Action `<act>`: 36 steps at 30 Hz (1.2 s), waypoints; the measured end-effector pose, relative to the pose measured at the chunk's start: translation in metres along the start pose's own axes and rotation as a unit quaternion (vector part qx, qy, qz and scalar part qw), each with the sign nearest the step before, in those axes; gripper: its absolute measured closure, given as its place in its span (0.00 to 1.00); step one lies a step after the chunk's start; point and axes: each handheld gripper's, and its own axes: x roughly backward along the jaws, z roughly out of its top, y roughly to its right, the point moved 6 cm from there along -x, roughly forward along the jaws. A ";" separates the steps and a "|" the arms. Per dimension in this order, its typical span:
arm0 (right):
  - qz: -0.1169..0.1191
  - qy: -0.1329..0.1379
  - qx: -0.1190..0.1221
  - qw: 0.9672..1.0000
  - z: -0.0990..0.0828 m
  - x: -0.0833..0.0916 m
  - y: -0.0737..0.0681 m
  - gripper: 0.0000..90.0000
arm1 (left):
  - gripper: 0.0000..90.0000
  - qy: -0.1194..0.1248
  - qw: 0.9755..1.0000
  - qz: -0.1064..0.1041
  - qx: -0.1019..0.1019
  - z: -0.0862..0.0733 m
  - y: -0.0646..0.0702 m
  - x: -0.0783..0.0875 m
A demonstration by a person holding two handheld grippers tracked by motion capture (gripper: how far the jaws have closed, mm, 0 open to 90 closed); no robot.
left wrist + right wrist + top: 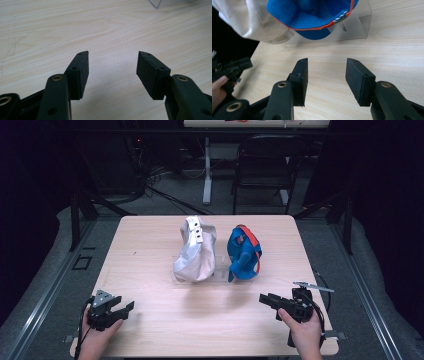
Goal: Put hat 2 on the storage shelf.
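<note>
2 caps (1 white [195,251], 1 blue [244,254]), 1 clear stand [355,27], 1 table [150,270], 2 hand-held grippers (left [125,309], right [265,299]).

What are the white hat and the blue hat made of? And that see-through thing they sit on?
The white cap looks like soft matte cloth: it creases and sags. The blue cap also seems to be fabric, perhaps smoother, with an orange stitched trim along its edge. The clear stand under them looks like hard glossy plastic, maybe acrylic: you can see the table's wood grain through it.
</note>
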 end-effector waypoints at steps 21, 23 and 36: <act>-0.050 0.025 0.040 0.998 -0.031 -0.026 0.011 0.58 | 0.49 -0.004 1.000 -0.009 -0.017 -0.001 0.010 -0.004; -0.055 0.014 0.043 0.997 -0.034 -0.029 0.010 0.59 | 0.49 -0.004 1.000 -0.008 -0.019 -0.001 0.012 -0.004; -0.058 -0.007 0.076 0.995 -0.041 -0.041 -0.001 0.65 | 0.51 -0.001 0.999 -0.021 -0.045 0.003 0.028 -0.008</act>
